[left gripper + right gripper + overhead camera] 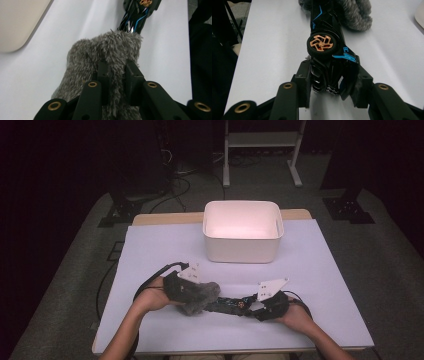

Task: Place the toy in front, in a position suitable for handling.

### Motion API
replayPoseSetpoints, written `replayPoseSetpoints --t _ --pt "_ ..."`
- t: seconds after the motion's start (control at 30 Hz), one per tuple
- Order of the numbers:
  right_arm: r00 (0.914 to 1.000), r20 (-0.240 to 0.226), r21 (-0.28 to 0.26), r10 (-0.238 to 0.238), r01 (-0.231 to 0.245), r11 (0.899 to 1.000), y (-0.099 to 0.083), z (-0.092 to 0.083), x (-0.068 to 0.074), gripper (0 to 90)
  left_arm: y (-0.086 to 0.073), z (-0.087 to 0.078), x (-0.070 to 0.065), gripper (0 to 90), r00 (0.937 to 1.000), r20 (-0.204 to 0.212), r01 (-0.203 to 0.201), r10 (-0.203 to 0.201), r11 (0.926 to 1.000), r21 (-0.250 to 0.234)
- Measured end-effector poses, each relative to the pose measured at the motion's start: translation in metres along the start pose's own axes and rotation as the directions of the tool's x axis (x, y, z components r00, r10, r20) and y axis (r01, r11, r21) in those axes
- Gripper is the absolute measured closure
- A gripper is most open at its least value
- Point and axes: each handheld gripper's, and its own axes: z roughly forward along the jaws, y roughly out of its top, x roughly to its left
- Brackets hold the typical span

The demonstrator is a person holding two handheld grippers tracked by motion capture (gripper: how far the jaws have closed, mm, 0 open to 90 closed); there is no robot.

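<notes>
Right gripper (252, 306): near the tabletop's front edge, right of middle; jaws pinch the end of the toy car (329, 62), one pad on each side of its body.
Left gripper (202, 292): near the front edge, left of middle; jaws pressed nearly together on a fold of the grey pouch (107, 57).
Toy car: black with blue trim and a copper-spoked wheel (321, 45); lies on its side between the two grippers, stretched along the front edge; its far end goes into the pouch.
Pouch: grey, furry, soft; sits on the tabletop just beside the left hand (150, 299), its mouth around the car's end.
Right hand (295, 315): at the front right, wrapped round its gripper.
Tabletop (150, 250): covered with a white sheet.
Bin (242, 251): white, rectangular, open-topped; stands at the middle of the far edge, well apart from both grippers.
Floor (75, 250): grey carpet around the tabletop; cables behind the far left corner.
</notes>
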Motion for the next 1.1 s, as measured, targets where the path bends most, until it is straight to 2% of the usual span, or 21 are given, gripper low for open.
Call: replayPoseSetpoints --t 0.03,0.07,0.13,0.17,0.23,0.3,0.33,0.37,0.43,0.47,0.53,0.67,0.77,0.8,0.9,0.93,0.97,1.0,1.03,1.07,1.1 --pt "1.0000 0.000 -0.001 0.000 0.000 1.000 0.000 0.000 0.000 56.8 0.008 0.003 -0.002 77.4 0.9998 0.016 -0.013 0.013 0.9999 -0.007" --pt "1.0000 0.000 -0.001 0.000 0.000 1.000 0.000 0.000 0.000 56.8 0.008 0.003 -0.002 77.5 0.9998 0.016 -0.013 0.013 0.9999 -0.007" --pt "1.0000 -0.002 -0.001 0.004 -0.004 1.000 0.000 0.000 0.000 56.8 0.027 0.017 -0.008 77.5 0.9970 0.043 -0.064 0.064 0.9979 0.004" --pt "1.0000 -0.002 -0.001 0.004 -0.004 1.000 0.000 0.000 0.000 56.8 0.027 0.017 -0.008 77.5 0.9970 0.043 -0.064 0.064 0.9979 0.004" --pt "1.0000 -0.002 -0.002 0.002 -0.002 1.000 0.000 0.000 0.000 56.8 0.040 0.028 -0.011 77.5 0.9939 0.065 -0.089 0.089 0.9960 0.002" --pt "1.0000 -0.001 -0.002 0.001 -0.001 1.000 0.000 0.001 0.000 56.8 0.054 0.040 -0.014 77.5 0.9898 0.081 -0.118 0.117 0.9930 0.010" --pt "1.0000 -0.002 -0.002 -0.001 0.001 1.000 0.000 0.001 0.000 56.9 0.066 0.048 -0.018 77.5 0.9849 0.098 -0.145 0.143 0.9894 0.014" --pt "1.0000 -0.002 -0.002 -0.001 0.001 1.000 0.000 0.001 0.000 56.9 0.066 0.048 -0.018 77.5 0.9849 0.098 -0.145 0.143 0.9894 0.014" --pt "1.0000 0.000 -0.001 -0.003 0.003 1.000 0.000 0.001 0.000 56.8 0.080 0.056 -0.022 77.5 0.9784 0.110 -0.178 0.176 0.9839 0.015" --pt "1.0000 -0.001 -0.002 -0.003 0.003 1.000 0.000 0.001 0.000 56.8 0.087 0.060 -0.025 77.5 0.9763 0.117 -0.185 0.182 0.9827 0.014" --pt "1.0000 -0.002 -0.002 -0.002 0.002 1.000 0.000 0.001 0.000 56.8 0.092 0.064 -0.025 77.4 0.9744 0.118 -0.196 0.192 0.9805 0.022" --pt "1.0000 0.001 0.000 -0.005 0.005 1.000 0.001 0.001 0.001 56.9 0.088 0.063 -0.023 77.4 0.9768 0.107 -0.190 0.186 0.9813 0.032" --pt "1.0000 -0.001 0.000 -0.006 0.006 1.000 0.000 0.001 0.000 56.9 0.073 0.051 -0.018 77.0 0.9846 0.083 -0.157 0.153 0.9871 0.033" --pt "1.0000 -0.001 0.000 -0.006 0.006 1.000 0.000 0.001 0.000 56.9 0.073 0.051 -0.018 77.0 0.9846 0.083 -0.157 0.153 0.9871 0.033" --pt "1.0000 -0.001 0.007 -0.007 0.007 1.000 0.001 0.000 0.000 56.9 0.048 0.035 -0.011 76.9 0.9932 0.058 -0.102 0.101 0.9944 0.027" --pt "1.0000 -0.001 0.008 -0.007 0.007 1.000 0.001 0.000 0.000 56.9 0.048 0.035 -0.011 76.6 0.9932 0.058 -0.102 0.101 0.9944 0.027" --pt "1.0000 -0.005 0.007 -0.004 0.004 1.000 0.001 0.000 -0.001 56.9 0.034 0.025 -0.007 76.6 0.9964 0.045 -0.072 0.071 0.9973 0.013" --pt "1.0000 -0.006 0.008 0.000 0.000 1.000 0.001 0.000 -0.001 56.9 0.034 0.025 -0.007 76.6 0.9964 0.045 -0.072 0.071 0.9973 0.013" --pt "1.0000 -0.007 0.007 0.002 -0.002 1.000 0.001 0.000 -0.001 56.9 0.025 0.019 -0.005 76.6 0.9977 0.039 -0.056 0.055 0.9984 0.006" --pt "1.0000 -0.008 0.006 0.005 -0.005 1.000 0.001 0.000 -0.001 56.9 0.014 0.010 -0.004 76.6 0.9997 0.011 -0.021 0.021 0.9998 -0.004" --pt "0.9999 -0.011 0.004 0.006 -0.006 1.000 0.001 0.000 -0.002 56.9 0.014 0.010 -0.004 76.6 0.9997 0.011 -0.021 0.021 0.9998 -0.004"
